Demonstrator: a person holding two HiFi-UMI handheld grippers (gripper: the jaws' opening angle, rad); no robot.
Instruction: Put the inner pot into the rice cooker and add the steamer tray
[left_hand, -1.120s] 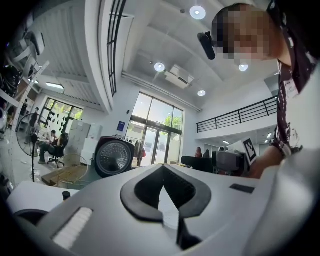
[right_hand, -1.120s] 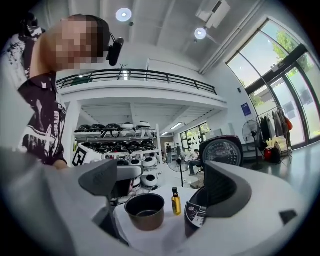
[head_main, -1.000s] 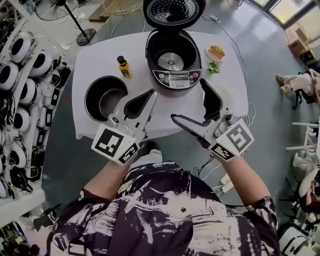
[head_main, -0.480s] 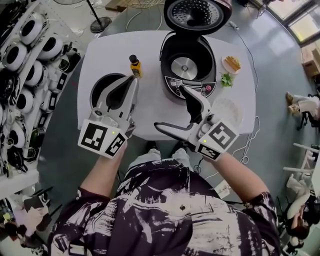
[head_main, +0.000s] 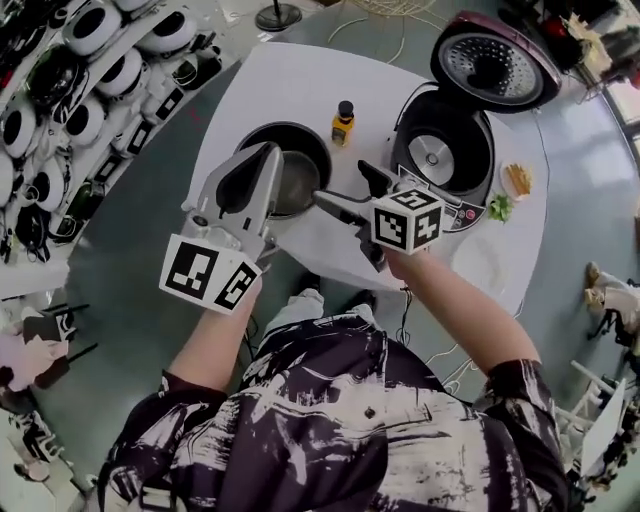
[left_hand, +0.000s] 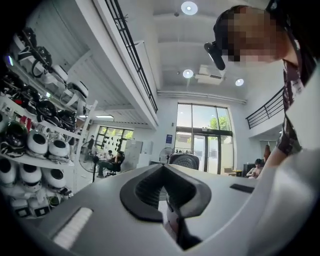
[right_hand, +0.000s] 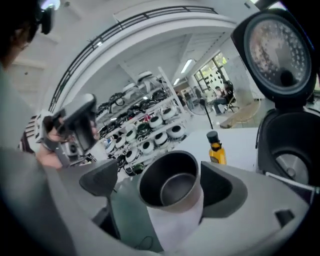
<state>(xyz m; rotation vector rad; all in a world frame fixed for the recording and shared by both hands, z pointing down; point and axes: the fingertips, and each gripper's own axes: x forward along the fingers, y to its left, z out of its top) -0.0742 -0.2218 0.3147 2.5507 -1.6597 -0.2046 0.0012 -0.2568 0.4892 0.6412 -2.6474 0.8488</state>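
Both jaws of the right gripper (head_main: 342, 185) stand spread, the dark round metal inner pot (right_hand: 170, 187) dead ahead; the left gripper (head_main: 262, 165), pressed together, aims elsewhere.

The right gripper (head_main: 338, 182) has swung left across the tabletop (head_main: 270, 90) to the near right rim of the inner pot (head_main: 298, 185), rolled over, its wide-apart jaws now framing the pot. The left gripper (head_main: 270, 155) has shifted from over the pot's middle to its left rim, tipped upward.

no legible text or numbers; print on rice cooker panel (head_main: 466, 212) and bottle label (head_main: 342, 127) too small
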